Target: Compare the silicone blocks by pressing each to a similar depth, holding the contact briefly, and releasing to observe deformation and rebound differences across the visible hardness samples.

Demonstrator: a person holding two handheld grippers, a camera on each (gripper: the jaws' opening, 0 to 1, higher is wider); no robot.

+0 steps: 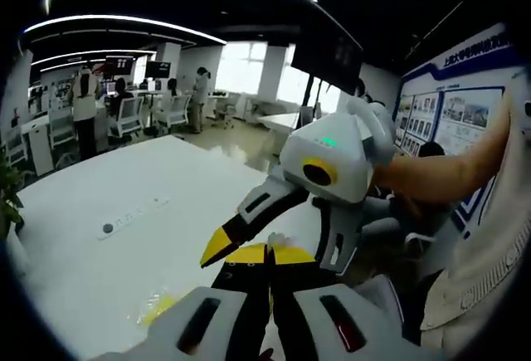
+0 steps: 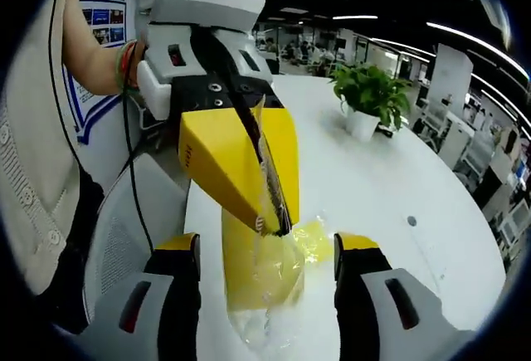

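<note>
My left gripper has its yellow-tipped jaws pressed together. In the right gripper view it comes down from the top, shut on the edge of a clear plastic bag. The bag hangs below the tips with something yellow inside, just above the white table. My right gripper stands open, one jaw on each side of the bag and not touching it. In the left gripper view, one of its yellow fingertips sits beside my left jaws. A yellowish patch of the bag shows by the left jaw.
A potted plant stands farther along the table. A round socket and a flat strip are set in the tabletop. A grey mesh chair is at the table's edge beside the person's body. Office desks, chairs and people are far behind.
</note>
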